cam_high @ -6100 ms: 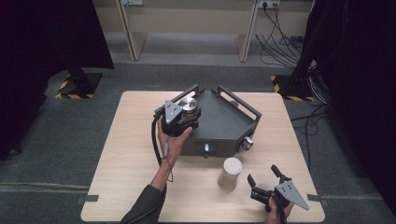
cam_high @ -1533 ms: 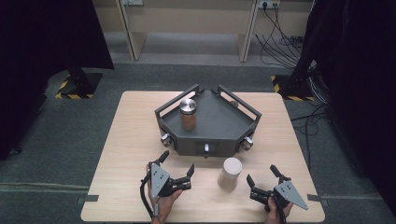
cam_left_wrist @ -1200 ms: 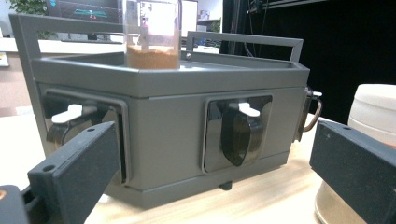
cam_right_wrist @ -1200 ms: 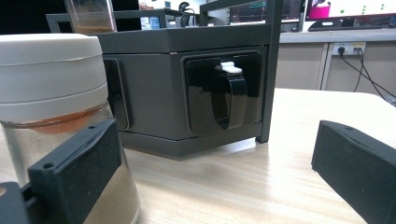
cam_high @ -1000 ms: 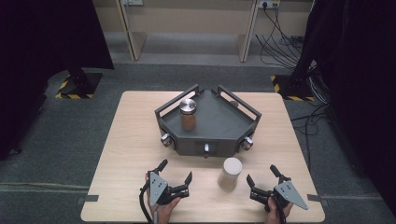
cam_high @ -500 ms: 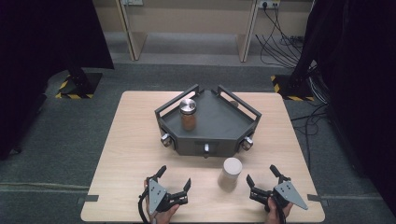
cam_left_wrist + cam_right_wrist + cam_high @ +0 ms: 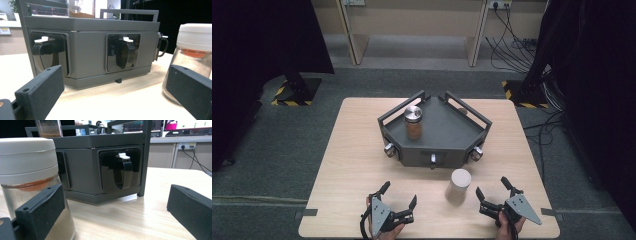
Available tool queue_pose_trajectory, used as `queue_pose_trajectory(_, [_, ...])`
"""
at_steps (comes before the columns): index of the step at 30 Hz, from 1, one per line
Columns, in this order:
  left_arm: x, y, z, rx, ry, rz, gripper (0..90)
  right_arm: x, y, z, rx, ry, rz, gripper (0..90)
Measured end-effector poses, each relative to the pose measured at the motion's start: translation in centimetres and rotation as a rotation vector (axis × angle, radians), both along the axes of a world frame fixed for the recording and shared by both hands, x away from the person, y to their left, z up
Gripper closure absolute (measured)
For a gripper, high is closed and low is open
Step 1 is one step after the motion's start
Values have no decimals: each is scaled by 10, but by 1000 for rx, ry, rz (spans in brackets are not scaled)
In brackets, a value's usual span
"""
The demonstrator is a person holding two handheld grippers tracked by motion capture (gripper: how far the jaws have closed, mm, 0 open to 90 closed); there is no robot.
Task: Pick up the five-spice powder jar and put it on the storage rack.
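Black jaws spread wide and empty: that is how we now hold the left gripper (image 7: pixel 398 208), low at the near edge of the wooden table (image 7: pixel 342 165), where six seconds ago it was closed around the metal-lidded jar (image 7: pixel 413 122) up on the grey rack (image 7: pixel 447 135). Over the last second and a half we have drawn it steadily nearer to ourselves, and the jar stays upright on the rack's top at the left, so we judge that placement done. Our right gripper (image 7: pixel 498 196) has not moved; its jaws are also apart, holding nothing. Between the two grippers, nearer the right one, stands the white-lidded jar (image 7: pixel 459 185) on the table just in front of the rack. It looks like the next thing to lift, and both grippers are free for it.
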State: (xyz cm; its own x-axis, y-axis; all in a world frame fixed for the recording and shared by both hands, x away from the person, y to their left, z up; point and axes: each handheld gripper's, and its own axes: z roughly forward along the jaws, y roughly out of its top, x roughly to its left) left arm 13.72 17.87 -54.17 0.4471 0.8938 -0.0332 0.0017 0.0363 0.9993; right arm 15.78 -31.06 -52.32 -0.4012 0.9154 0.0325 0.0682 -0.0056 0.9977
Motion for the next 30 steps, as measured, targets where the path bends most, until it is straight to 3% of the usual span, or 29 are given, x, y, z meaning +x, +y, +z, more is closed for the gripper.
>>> queue_pose_trajectory(30, [1,0,-1,-11,-3,-2,15,1,-1,0,6,3,12,16])
